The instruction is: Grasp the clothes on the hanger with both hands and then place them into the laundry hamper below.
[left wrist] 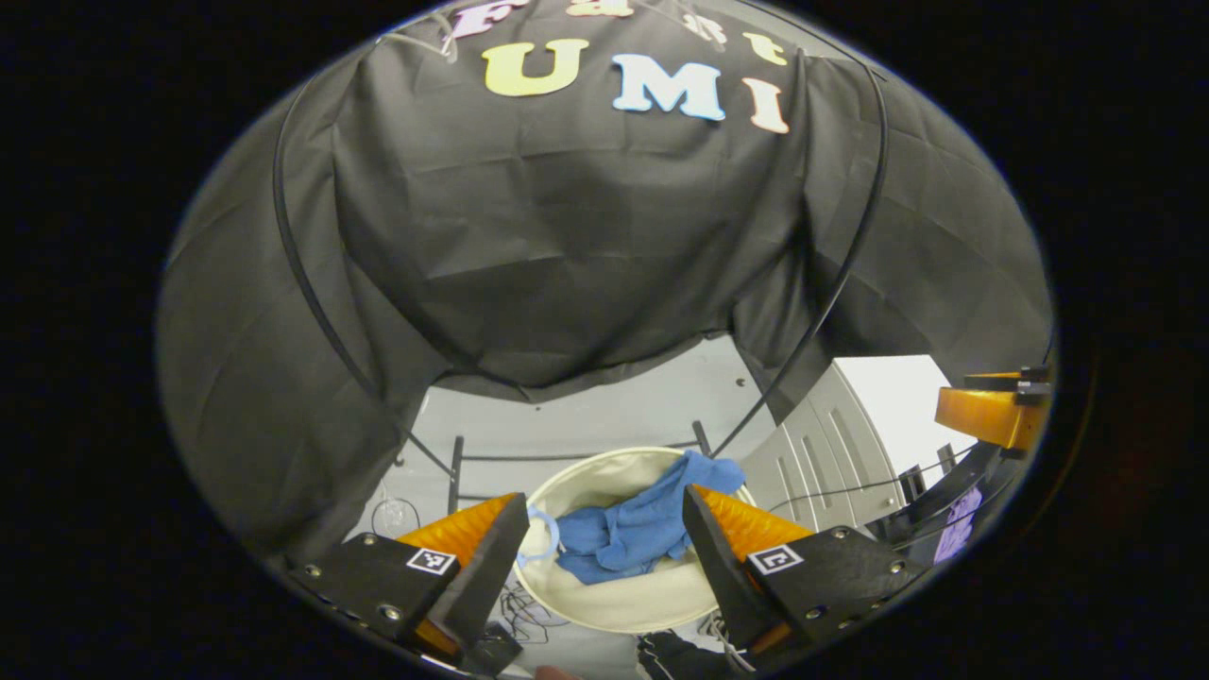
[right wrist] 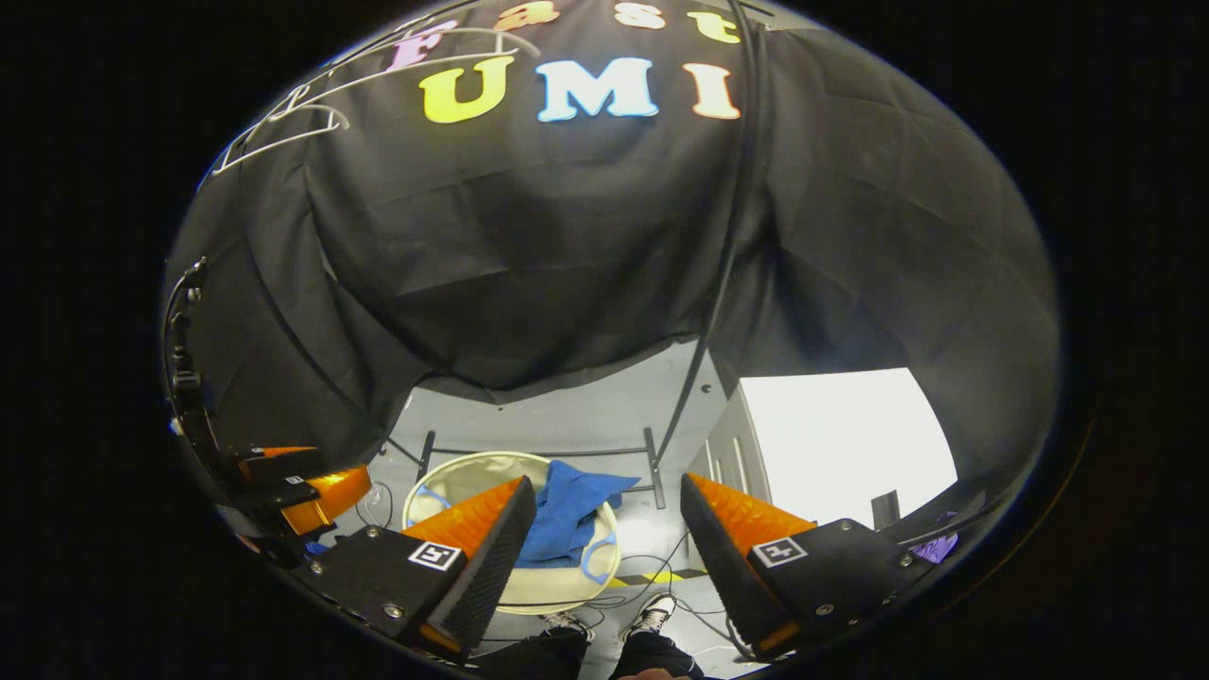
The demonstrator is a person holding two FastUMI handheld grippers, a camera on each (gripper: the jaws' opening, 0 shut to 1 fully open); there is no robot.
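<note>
A blue garment (left wrist: 633, 529) lies crumpled inside the round cream laundry hamper (left wrist: 642, 604) on the floor, one fold draped over the far rim. In the left gripper view my left gripper (left wrist: 604, 548) hangs above the hamper, open, with nothing between its fingers. The right gripper view has the same blue garment (right wrist: 567, 519) over the edge of the hamper (right wrist: 453, 472), and my right gripper (right wrist: 604, 557) is open and empty above the floor just right of it. White wire hangers (right wrist: 283, 123) hang bare at the upper left. The left gripper (right wrist: 302, 486) shows at the left edge.
A black rack frame (left wrist: 576, 455) stands behind the hamper, with thin poles rising along the cloth wall. Grey cabinet panels (left wrist: 822, 453) stand at the right. Cables (right wrist: 652, 576) and a person's shoes (right wrist: 652, 614) are on the floor near the hamper.
</note>
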